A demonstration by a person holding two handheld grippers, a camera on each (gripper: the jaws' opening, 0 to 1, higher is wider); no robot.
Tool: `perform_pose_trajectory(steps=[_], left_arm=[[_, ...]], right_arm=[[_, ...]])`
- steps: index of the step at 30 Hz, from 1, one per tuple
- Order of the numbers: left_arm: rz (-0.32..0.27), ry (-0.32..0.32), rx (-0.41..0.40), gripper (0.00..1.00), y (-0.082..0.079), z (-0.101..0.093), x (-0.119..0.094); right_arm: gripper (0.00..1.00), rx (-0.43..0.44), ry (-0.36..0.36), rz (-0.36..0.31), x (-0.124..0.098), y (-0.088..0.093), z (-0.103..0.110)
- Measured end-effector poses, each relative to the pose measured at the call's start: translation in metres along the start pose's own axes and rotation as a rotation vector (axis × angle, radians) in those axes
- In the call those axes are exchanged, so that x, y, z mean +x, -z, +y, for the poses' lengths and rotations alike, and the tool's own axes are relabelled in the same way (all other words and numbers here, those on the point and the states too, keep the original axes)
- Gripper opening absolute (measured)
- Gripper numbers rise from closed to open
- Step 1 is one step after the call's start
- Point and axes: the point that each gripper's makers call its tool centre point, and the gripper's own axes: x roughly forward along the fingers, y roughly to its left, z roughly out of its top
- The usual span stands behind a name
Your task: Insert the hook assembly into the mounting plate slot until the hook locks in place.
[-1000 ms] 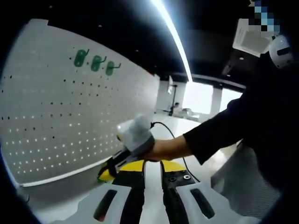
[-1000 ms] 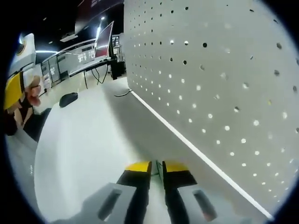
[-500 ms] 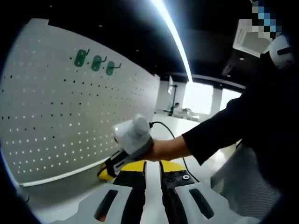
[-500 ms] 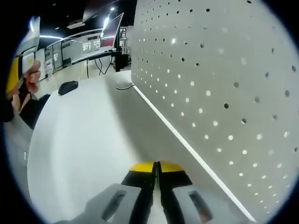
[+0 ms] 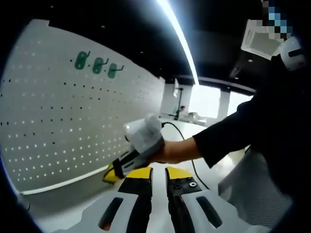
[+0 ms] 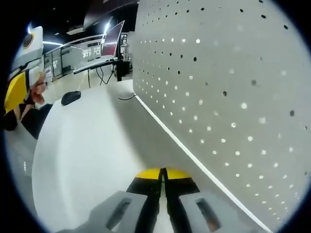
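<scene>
A white pegboard (image 5: 58,116) stands upright on the white table, and three green hooks (image 5: 98,65) hang in a row near its top. My left gripper (image 5: 159,173) points along the table with its yellow-tipped jaws a narrow gap apart and nothing between them. A hand in a black sleeve (image 5: 228,136) holds my right gripper (image 5: 111,174) low near the pegboard's foot. In the right gripper view, my right gripper (image 6: 163,174) is shut with nothing visible in it, just over the table beside the pegboard (image 6: 218,97). The left gripper (image 6: 17,90) shows at the far left.
The white table (image 6: 82,145) runs along the pegboard's base. A black mouse-like object (image 6: 71,97), a cable (image 6: 127,97) and a monitor (image 6: 111,41) are at the table's far end. The person's dark torso (image 5: 277,145) fills the right of the left gripper view.
My right gripper's jaws went from a small gap a second ago to touching. In the left gripper view it has lifted slightly and shifted right. The hooks stay put.
</scene>
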Motion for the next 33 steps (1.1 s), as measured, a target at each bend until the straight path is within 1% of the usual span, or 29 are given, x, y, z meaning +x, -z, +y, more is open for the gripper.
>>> perform_pose_trajectory(steps=[7, 12, 17, 20, 23, 28, 33], left_arm=[[0.010, 0.004, 0.000, 0.10, 0.003, -0.001, 0.002], [0.018, 0.006, -0.003, 0.10, 0.005, -0.002, 0.002], [0.017, 0.011, -0.005, 0.09, 0.005, -0.003, 0.003], [0.015, 0.012, -0.003, 0.09, 0.005, -0.004, 0.003], [0.014, 0.010, -0.003, 0.09, 0.004, -0.003, 0.002], [0.010, 0.007, -0.002, 0.09, 0.003, -0.003, 0.001], [-0.002, 0.003, 0.000, 0.09, -0.001, -0.002, -0.001]], right_arm=[[0.00, 0.037, 0.027, -0.012, -0.012, 0.008, -0.006], [0.00, 0.081, 0.042, -0.047, -0.022, 0.005, -0.012], [0.00, 0.086, 0.053, -0.048, -0.026, 0.007, -0.014], [0.00, 0.062, 0.062, -0.025, -0.026, 0.010, -0.013], [0.00, 0.033, 0.061, -0.021, -0.022, 0.005, -0.011], [0.01, -0.019, 0.065, 0.008, -0.013, 0.002, -0.013], [0.03, -0.063, 0.054, 0.064, -0.002, 0.009, -0.014]])
